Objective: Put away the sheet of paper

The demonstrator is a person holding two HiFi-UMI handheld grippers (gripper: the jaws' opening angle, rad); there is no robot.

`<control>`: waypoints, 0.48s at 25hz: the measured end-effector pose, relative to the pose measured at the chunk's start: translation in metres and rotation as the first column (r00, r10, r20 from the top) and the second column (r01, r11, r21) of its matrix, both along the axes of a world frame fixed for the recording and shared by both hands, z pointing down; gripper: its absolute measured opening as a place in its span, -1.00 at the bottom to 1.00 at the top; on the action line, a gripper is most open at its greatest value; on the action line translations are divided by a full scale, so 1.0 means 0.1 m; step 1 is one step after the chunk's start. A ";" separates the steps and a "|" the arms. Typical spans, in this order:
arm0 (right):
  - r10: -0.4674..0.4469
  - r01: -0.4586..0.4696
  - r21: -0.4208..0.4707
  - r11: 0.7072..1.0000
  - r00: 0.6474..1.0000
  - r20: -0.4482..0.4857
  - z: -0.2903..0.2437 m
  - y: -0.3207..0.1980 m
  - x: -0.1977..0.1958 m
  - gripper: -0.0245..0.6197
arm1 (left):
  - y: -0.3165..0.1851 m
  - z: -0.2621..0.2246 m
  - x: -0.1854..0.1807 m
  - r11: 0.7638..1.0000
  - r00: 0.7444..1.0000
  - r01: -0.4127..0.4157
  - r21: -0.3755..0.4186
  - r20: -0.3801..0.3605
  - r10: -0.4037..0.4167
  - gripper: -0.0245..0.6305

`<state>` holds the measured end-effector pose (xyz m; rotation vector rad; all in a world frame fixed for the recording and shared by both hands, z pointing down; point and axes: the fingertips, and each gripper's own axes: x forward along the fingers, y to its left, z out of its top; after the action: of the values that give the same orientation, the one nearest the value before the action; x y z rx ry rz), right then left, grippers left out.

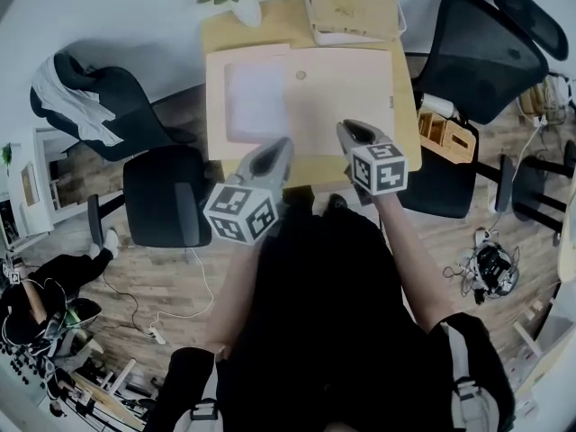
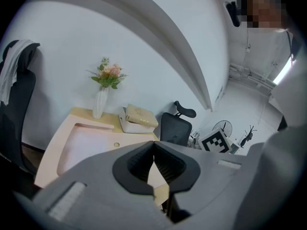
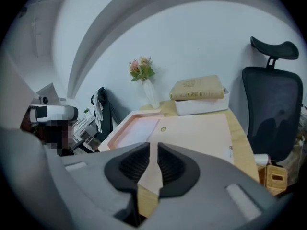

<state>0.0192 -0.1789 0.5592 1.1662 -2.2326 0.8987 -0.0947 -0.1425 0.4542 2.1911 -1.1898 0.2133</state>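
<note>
Sheet of paper [image 1: 255, 99] plainest in head view; left hand-held gripper [image 2: 153, 145] closed, right [image 3: 152, 150] ajar.

White wall [image 1: 108, 7], wood floor [image 1: 153, 277], black office chairs [image 1: 162, 196]

The left forearm [image 1: 236, 288] and right forearm [image 1: 407, 252] reach toward twelve o'clock. The left gripper [image 1: 281, 148], at eleven o'clock, has its jaws pressed together on nothing. The right gripper [image 1: 353, 131], at one o'clock, has its jaws a narrow slit apart and holds nothing.
</note>
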 end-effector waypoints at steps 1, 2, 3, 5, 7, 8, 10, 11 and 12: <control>-0.004 0.004 0.018 1.000 1.000 0.002 -0.07 0.03 0.05 -0.76 | 0.03 -0.01 0.06 1.000 1.000 0.001 0.003 0.002 -0.001 -0.90; -0.008 0.008 0.037 0.999 1.000 0.005 -0.15 0.06 0.10 -0.76 | 0.07 -0.03 0.12 1.000 1.000 0.001 0.008 0.005 -0.001 -0.90; -0.012 0.012 0.056 0.998 1.000 0.007 -0.22 0.09 0.15 -0.76 | 0.11 -0.05 0.17 1.000 1.000 0.001 0.014 0.008 -0.002 -0.90; -0.021 0.020 0.099 0.995 1.000 0.008 -0.38 0.16 0.25 -0.76 | 0.17 -0.08 0.27 1.000 1.000 0.008 0.027 0.015 -0.008 -0.90; -0.035 0.034 0.147 0.989 0.999 0.004 -0.55 0.23 0.33 -0.76 | 0.23 -0.11 0.35 0.999 1.000 0.019 0.039 0.019 -0.020 -0.90; -0.042 0.041 0.171 0.984 0.999 0.003 -0.63 0.28 0.37 -0.76 | 0.27 -0.14 0.39 0.999 1.000 0.024 0.046 0.020 -0.025 -0.90; -0.055 0.053 0.217 0.975 0.998 0.002 -0.80 0.39 0.45 -0.76 | 0.37 -0.19 0.47 0.998 0.999 0.029 0.060 0.021 -0.030 -0.90; -0.061 0.059 0.240 0.969 0.998 0.002 -0.89 0.44 0.48 -0.76 | 0.41 -0.22 0.52 0.997 0.999 0.030 0.068 0.022 -0.031 -0.90; -0.066 0.063 0.265 0.962 0.998 0.002 -0.98 0.49 0.52 -0.76 | 0.45 -0.24 0.56 0.997 0.999 0.030 0.076 0.024 -0.032 -0.90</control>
<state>0.0708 -0.1303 0.4610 1.1954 -2.4404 0.5938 -0.0388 -0.0973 0.4298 2.2393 -1.2637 0.1863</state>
